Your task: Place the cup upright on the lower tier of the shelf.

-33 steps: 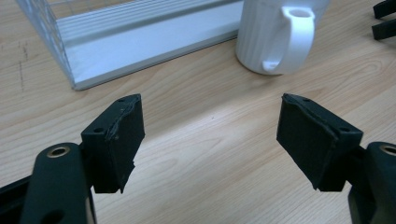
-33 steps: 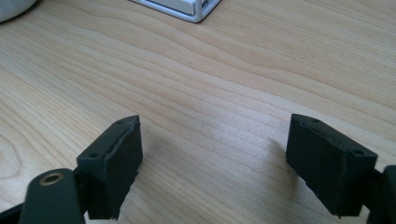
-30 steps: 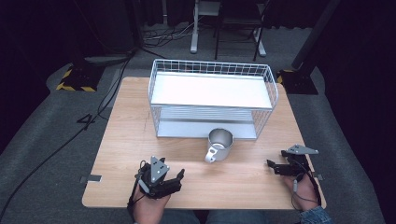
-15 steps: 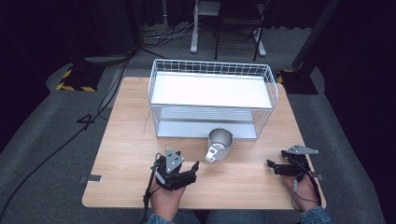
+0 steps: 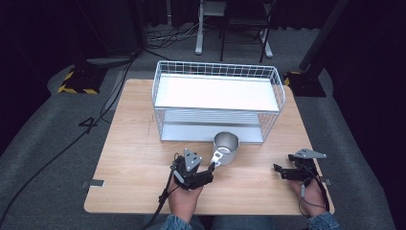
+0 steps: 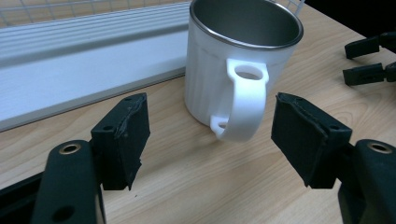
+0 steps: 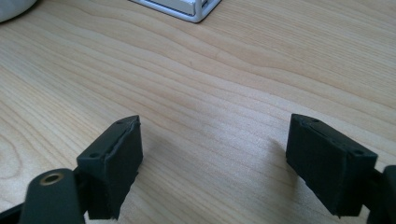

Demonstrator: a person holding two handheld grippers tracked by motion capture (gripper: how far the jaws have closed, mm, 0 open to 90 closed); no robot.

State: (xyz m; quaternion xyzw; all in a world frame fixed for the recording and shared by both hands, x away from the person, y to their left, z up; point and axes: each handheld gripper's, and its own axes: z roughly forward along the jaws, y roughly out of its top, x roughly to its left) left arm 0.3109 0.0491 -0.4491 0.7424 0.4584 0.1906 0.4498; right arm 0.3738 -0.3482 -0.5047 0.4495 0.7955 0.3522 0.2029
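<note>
From above, a white mug [image 5: 225,147] with a steel-coloured inside stands upright on the wooden table [image 5: 134,143], just in front of the lower shelf of a white wire rack [image 5: 218,96]. Its handle points toward the person's side. The left gripper [image 5: 207,171] lies low over the table just short of that handle, held in the left hand [image 5: 186,196]. The right gripper [image 5: 282,171] sits well apart near the table's right edge, in the right hand [image 5: 311,194].

In the left gripper view, the mug [image 6: 238,65] stands just ahead, with the handle [image 6: 243,105] facing the camera between the two black pads [image 6: 123,135]. The jaws have just been closing a little, yet they stand wide, with a gap on each side of the handle; nothing is gripped. The rack's lower shelf [image 6: 70,60] runs behind, and the right gripper's jaw tips [image 6: 369,58] show at the far right.

In the right gripper view, the jaws stand wide open over bare wood [image 7: 210,93], holding nothing. A corner of the rack [image 7: 187,9] shows at the top.
</note>
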